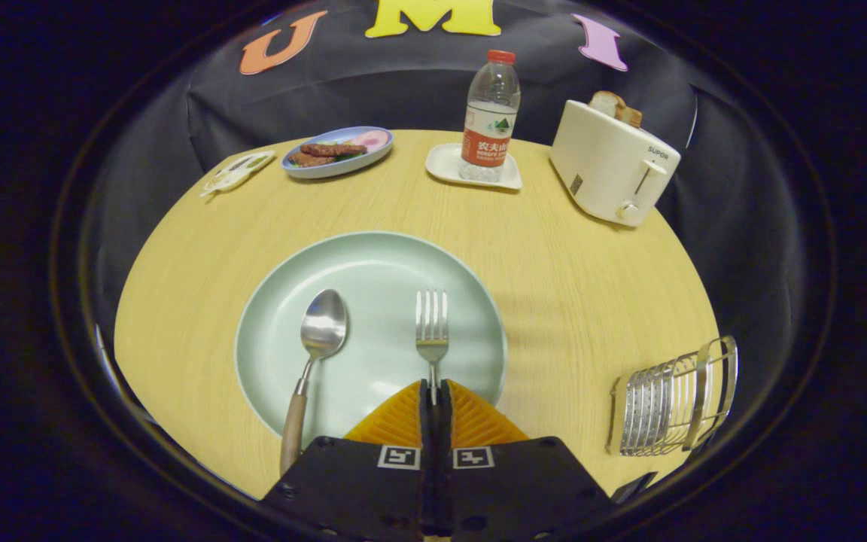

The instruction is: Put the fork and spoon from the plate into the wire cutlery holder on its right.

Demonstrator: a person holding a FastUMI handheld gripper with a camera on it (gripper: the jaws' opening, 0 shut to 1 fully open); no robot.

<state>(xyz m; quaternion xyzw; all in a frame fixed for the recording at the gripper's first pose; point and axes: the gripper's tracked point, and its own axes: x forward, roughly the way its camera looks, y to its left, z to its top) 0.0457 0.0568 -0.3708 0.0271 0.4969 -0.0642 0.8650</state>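
Observation:
A pale green plate (373,263) lies on the round wooden table just ahead of my fingers. On it, a spoon (311,354) with a wooden handle lies to the left, bowl pointing away. A metal fork (431,324) lies to its right, tines pointing away, and its handle runs back between my fingers. My gripper (434,385) is shut on the fork's handle over the near rim of the plate. The wire cutlery holder (676,399) stands on the table to the right of the plate, near the table's edge.
Beyond the plate stand a water bottle (491,113) on a small white tray (448,167), a cream toaster (611,162) with bread in it at the far right, a blue plate of food (339,153) and a small packet (238,171) at the far left.

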